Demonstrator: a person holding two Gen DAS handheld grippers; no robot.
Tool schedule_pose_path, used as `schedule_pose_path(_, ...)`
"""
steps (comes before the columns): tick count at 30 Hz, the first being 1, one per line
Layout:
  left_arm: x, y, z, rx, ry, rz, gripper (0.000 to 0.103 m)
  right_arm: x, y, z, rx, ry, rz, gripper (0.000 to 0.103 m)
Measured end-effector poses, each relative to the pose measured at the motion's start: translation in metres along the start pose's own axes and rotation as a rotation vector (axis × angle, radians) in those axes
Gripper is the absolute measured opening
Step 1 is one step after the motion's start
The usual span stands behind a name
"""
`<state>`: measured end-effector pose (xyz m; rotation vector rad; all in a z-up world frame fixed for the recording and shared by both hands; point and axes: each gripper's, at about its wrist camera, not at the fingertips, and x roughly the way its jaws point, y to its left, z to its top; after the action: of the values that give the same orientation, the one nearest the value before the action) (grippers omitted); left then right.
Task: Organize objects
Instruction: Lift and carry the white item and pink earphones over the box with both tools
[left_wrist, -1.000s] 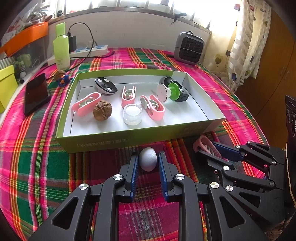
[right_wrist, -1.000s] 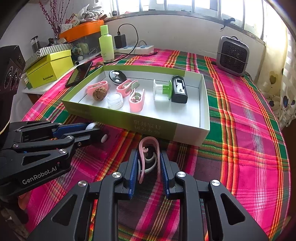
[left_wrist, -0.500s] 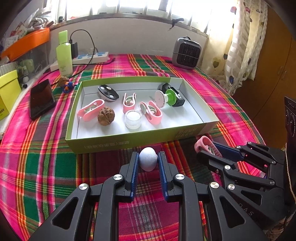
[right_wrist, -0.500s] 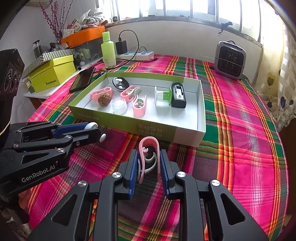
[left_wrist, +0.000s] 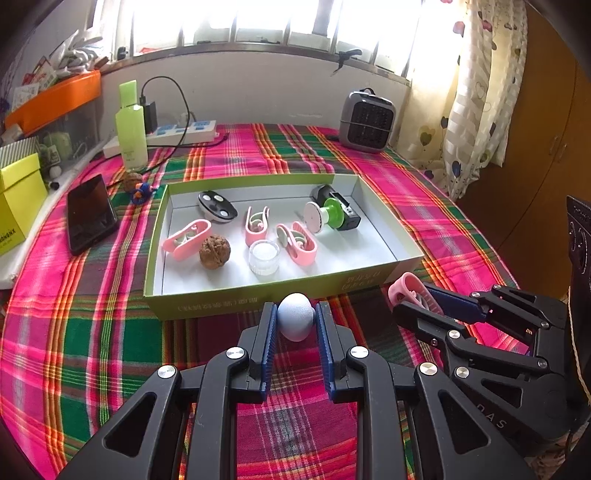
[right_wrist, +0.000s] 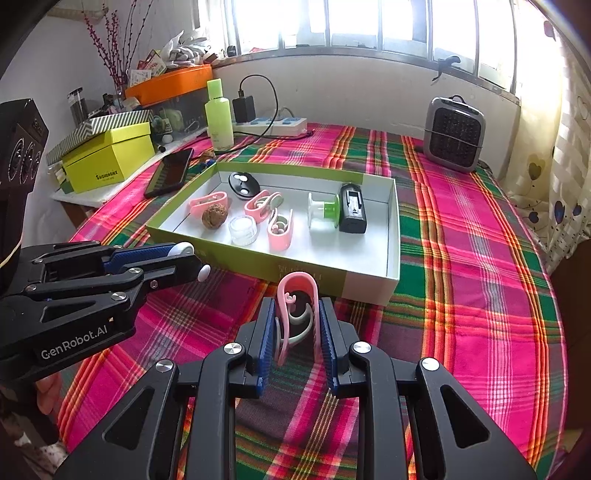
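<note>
Left wrist view: I am clamping my left gripper (left_wrist: 295, 320) on the pale egg-shaped ball (left_wrist: 295, 321), holding it just in front of the green box (left_wrist: 207, 304) near wall, clear of the tablecloth for transfer. Right wrist view: I am clamping my right gripper (right_wrist: 297, 319) on the pink clip (right_wrist: 297, 314), also just short of the box, likely to join the clips inside.
</note>
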<state>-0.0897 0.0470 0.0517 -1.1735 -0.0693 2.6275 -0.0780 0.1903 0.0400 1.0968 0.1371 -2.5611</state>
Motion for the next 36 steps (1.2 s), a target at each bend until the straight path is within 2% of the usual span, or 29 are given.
schedule_pose_path(17, 0.001, 0.001, 0.016, -0.001, -0.019, 0.0, 0.02, -0.003, -0.007, 0.013, 0.016, -0.029, -0.002, 0.024)
schedule_pose_path(36, 0.02, 0.007, 0.036, -0.008, -0.014, 0.008, 0.02, 0.015, -0.019, 0.031, 0.035, -0.018, -0.001, 0.024)
